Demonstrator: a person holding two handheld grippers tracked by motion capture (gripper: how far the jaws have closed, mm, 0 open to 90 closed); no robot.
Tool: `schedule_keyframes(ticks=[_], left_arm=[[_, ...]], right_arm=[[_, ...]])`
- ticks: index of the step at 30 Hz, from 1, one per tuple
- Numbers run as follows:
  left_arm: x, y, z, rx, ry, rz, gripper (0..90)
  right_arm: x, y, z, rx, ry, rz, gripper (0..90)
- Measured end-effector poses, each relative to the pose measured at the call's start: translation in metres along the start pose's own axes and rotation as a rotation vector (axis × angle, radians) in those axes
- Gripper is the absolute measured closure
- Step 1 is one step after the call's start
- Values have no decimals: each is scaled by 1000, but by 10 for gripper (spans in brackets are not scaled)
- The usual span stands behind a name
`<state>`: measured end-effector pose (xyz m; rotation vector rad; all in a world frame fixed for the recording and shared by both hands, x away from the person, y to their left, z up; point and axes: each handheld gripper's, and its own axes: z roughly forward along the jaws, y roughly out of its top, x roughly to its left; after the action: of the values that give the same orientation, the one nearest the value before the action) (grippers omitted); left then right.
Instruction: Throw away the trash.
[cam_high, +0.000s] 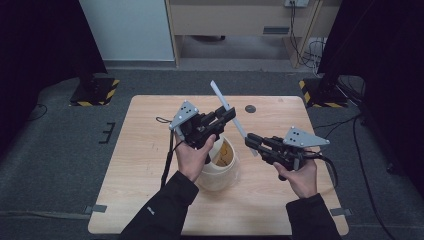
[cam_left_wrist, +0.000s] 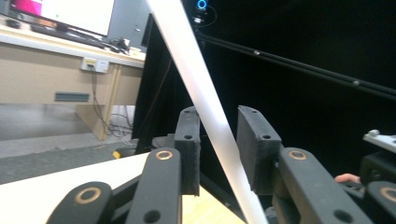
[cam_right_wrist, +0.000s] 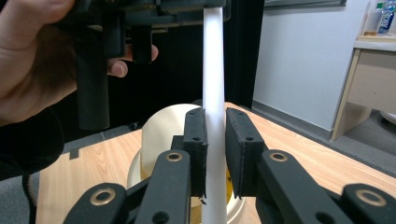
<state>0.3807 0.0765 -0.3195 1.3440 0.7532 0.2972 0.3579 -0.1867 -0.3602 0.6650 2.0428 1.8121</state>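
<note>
A long white strip slants above the table between both grippers. My right gripper is shut on its lower part; in the right gripper view the pads press the strip from both sides. My left gripper sits higher, with its jaws around the strip. The strip crosses that gap on a slant, with dark space showing beside it. Below both stands a cream tub, also seen behind the right jaws.
The wooden table has a small dark disc near its far edge. Black stands with yellow-striped bases flank the far corners. The person's left hand is close above the right gripper.
</note>
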Motion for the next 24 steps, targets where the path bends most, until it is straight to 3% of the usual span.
schedule_keyframes(ticks=[6, 7, 12, 15, 19, 20, 24], left_arm=[[-3, 0, 0, 10, -42, 0, 754], [-3, 0, 0, 10, -42, 0, 790], [-3, 1, -2, 12, -38, 35, 791], [-6, 3, -5, 3, -37, 48, 791], [-9, 5, -9, 6, -38, 79, 791], [-10, 6, -10, 7, -39, 89, 791], [-12, 6, -11, 14, -44, 109, 791]], right_arm=[[1, -3, 4, 19, 11, -3, 785], [1, -3, 5, 23, 15, -4, 780], [1, -3, 5, 15, 17, 5, 735], [-2, -1, 1, 11, -12, 5, 681], [-14, -5, -6, 11, -103, 25, 569], [-14, -5, -6, 11, -103, 25, 569], [-29, -18, -9, 47, -168, 57, 514]])
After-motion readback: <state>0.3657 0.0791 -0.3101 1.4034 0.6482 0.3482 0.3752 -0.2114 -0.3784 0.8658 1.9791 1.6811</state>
